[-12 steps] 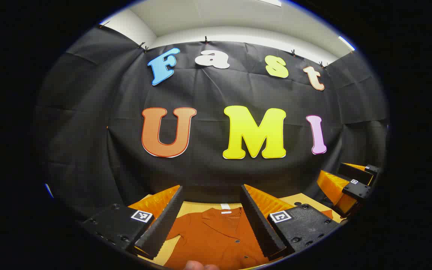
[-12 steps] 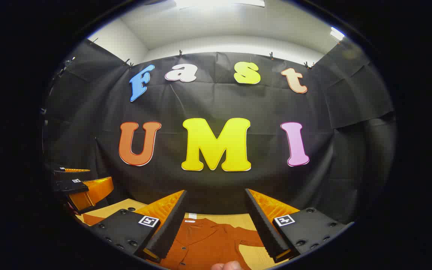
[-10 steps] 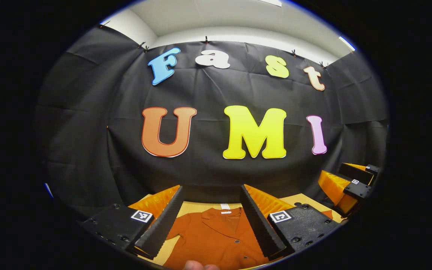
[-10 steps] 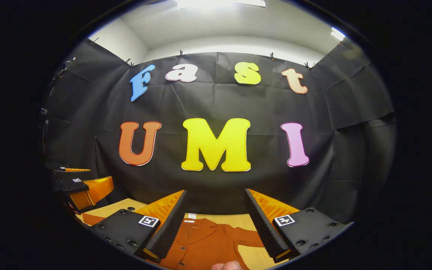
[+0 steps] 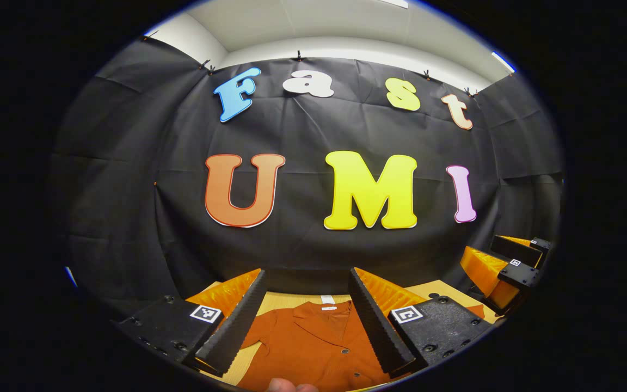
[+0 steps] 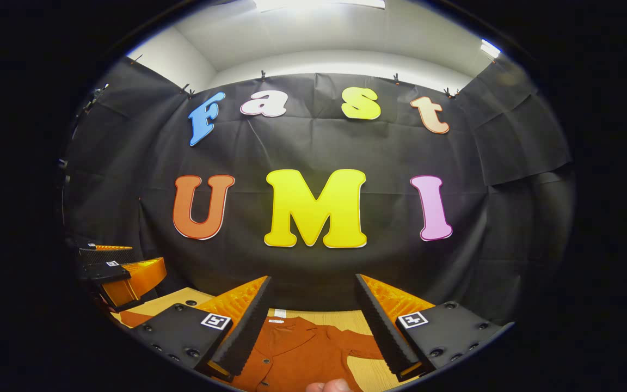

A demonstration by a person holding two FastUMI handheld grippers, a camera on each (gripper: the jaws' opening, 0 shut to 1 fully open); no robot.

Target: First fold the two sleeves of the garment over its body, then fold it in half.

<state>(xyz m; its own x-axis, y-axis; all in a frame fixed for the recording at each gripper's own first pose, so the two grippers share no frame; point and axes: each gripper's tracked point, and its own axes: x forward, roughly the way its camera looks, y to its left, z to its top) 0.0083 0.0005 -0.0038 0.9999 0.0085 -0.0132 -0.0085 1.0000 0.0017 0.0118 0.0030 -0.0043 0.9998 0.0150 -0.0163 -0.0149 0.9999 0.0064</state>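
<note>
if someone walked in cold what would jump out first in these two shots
A rust-orange buttoned garment lies spread flat on the pale wooden table, collar toward the black cloth wall. Above it hang both open grippers, left gripper and right gripper, neither touching cloth.

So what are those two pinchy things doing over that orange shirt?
A person holds a gripper in each hand above an orange shirt spread flat on a wooden table. The left gripper and the right gripper are both open and hold nothing. The sleeves lie out to the sides, not yet folded, so the folding has not begun.
</note>
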